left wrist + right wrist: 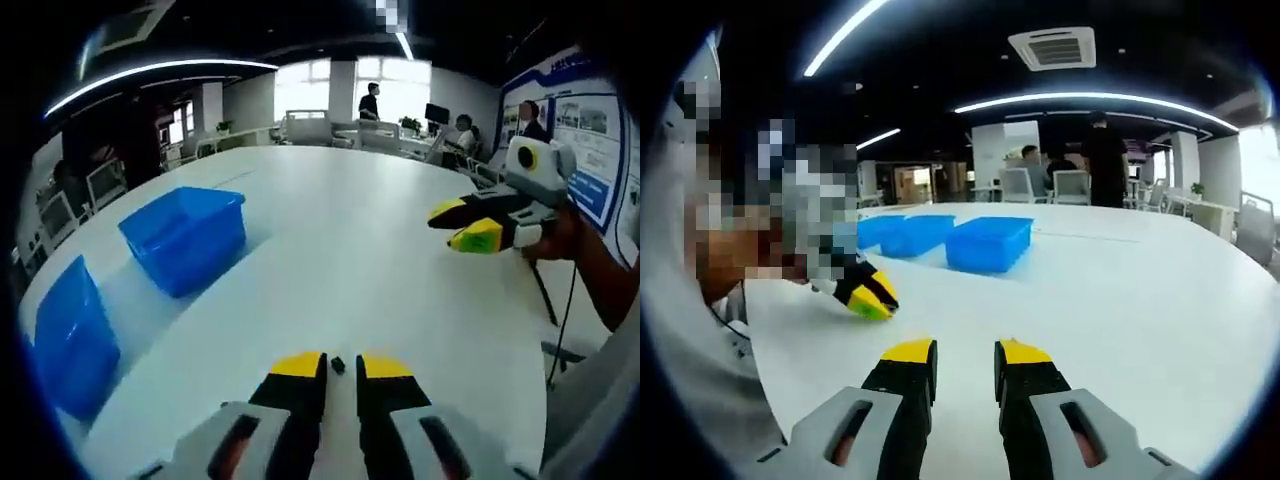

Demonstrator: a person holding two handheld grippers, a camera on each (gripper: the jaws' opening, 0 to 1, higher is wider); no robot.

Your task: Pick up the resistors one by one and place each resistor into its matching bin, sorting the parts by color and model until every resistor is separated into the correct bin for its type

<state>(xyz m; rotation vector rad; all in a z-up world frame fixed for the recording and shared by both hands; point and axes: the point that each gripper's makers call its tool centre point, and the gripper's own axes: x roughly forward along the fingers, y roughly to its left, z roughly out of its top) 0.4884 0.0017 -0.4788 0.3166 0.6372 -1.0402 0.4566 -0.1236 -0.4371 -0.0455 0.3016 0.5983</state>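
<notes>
White round table (380, 250) in open office, resistor sorting under way
Left gripper (340, 368) jaws narrowly parted, tiny dark resistor (338, 365) between the tips, contact unclear; looks light, small, slippery, best pinched mid-body. Right gripper (965, 352) slightly open, empty. Blue bins (185, 238) lie ahead-left of the left fingers, well apart

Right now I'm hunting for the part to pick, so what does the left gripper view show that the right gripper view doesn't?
Left gripper view: a small dark resistor just beyond the left gripper, whose jaws are slightly apart, and two blue bins.
Right gripper view: three blue bins in a row and a ceiling air vent; the right gripper has nothing between its jaws.
Both: the white table, each other's gripper, and people in the background.
</notes>
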